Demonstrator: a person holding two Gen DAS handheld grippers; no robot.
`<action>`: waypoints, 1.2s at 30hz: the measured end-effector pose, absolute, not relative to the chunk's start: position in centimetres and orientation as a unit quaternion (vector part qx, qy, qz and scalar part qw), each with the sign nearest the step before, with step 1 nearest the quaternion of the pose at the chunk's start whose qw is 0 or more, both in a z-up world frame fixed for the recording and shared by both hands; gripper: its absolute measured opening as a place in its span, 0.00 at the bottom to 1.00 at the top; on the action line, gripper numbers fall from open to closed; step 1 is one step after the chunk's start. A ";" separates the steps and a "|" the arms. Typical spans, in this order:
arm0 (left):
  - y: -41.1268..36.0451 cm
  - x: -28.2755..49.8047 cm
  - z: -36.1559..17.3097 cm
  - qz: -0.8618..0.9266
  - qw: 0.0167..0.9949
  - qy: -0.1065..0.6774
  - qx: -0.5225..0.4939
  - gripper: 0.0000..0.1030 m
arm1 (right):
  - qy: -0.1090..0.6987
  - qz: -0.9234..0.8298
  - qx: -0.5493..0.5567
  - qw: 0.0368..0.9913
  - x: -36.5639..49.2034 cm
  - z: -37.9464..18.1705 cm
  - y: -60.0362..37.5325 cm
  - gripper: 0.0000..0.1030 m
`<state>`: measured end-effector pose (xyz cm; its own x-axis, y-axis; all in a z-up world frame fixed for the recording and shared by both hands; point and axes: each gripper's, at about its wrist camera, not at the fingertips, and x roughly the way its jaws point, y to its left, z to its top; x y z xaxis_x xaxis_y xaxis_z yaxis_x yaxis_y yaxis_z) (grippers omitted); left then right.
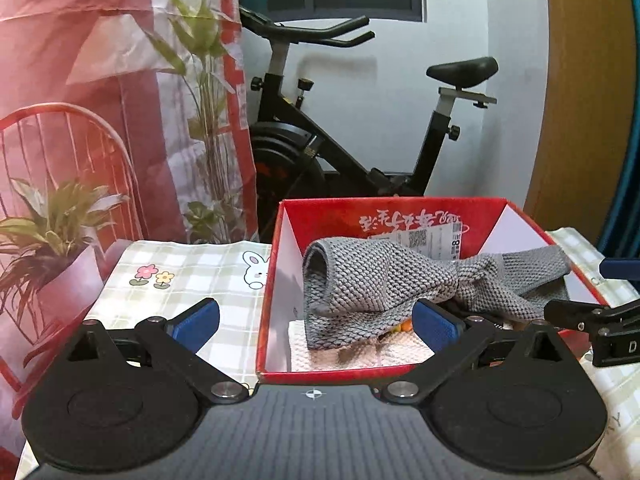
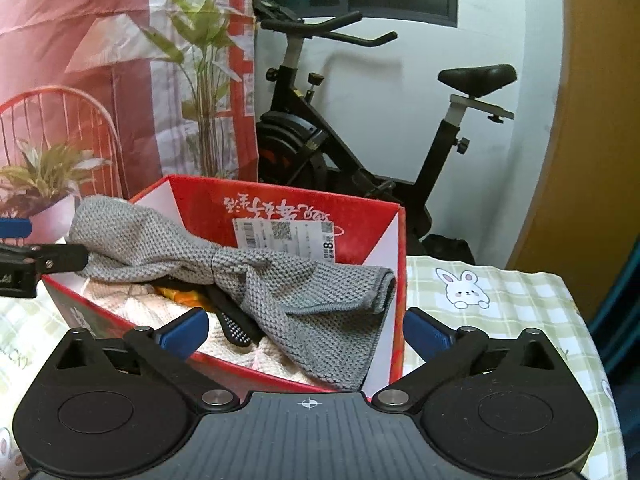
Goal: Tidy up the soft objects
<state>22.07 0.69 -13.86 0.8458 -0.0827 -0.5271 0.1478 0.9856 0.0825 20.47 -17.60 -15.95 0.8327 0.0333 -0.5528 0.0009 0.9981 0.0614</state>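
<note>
A grey knitted cloth (image 1: pixel 384 284) lies draped in the red cardboard box (image 1: pixel 276 248), over a white towel (image 1: pixel 360 354), a black item and something orange. In the right wrist view the cloth (image 2: pixel 288 288) hangs over the box's (image 2: pixel 396 336) right wall. My left gripper (image 1: pixel 316 326) is open, one blue pad outside the box's left wall, the other inside above the towel. My right gripper (image 2: pixel 306 334) is open and empty, straddling the box's near right corner. The other gripper's fingers (image 1: pixel 576 316) show at the box's right rim.
The box stands on a green checked tablecloth (image 1: pixel 180 280) with bunny and flower prints. An exercise bike (image 1: pixel 352 128) stands behind the table. Potted plants (image 1: pixel 48 232) and a red chair are at the left. A wooden panel (image 2: pixel 592 120) is at the right.
</note>
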 end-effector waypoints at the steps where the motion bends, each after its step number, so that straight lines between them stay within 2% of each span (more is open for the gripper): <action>1: 0.7 21.9 -13.6 -0.058 0.959 0.272 0.061 1.00 | 0.288 0.007 0.034 0.957 20.3 -15.7 -17.7 1.00; 12: 1.1 18.3 -9.3 -0.060 0.961 0.261 0.064 1.00 | 0.268 -0.005 0.064 0.961 17.5 -11.8 -18.4 1.00; 27: 0.5 8.5 0.9 -0.076 0.978 0.185 0.062 1.00 | 0.173 -0.004 0.084 0.981 6.9 -1.1 -17.8 1.00; 36: 0.3 4.2 2.7 -0.067 0.981 0.173 0.053 1.00 | 0.139 -0.021 0.080 0.987 1.5 2.4 -17.6 1.00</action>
<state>4.21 0.34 2.68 0.9308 -0.1137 -0.3473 0.1502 0.9854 0.0797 1.49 -17.59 2.42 0.9606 -0.0188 -0.2772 0.0632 0.9864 0.1520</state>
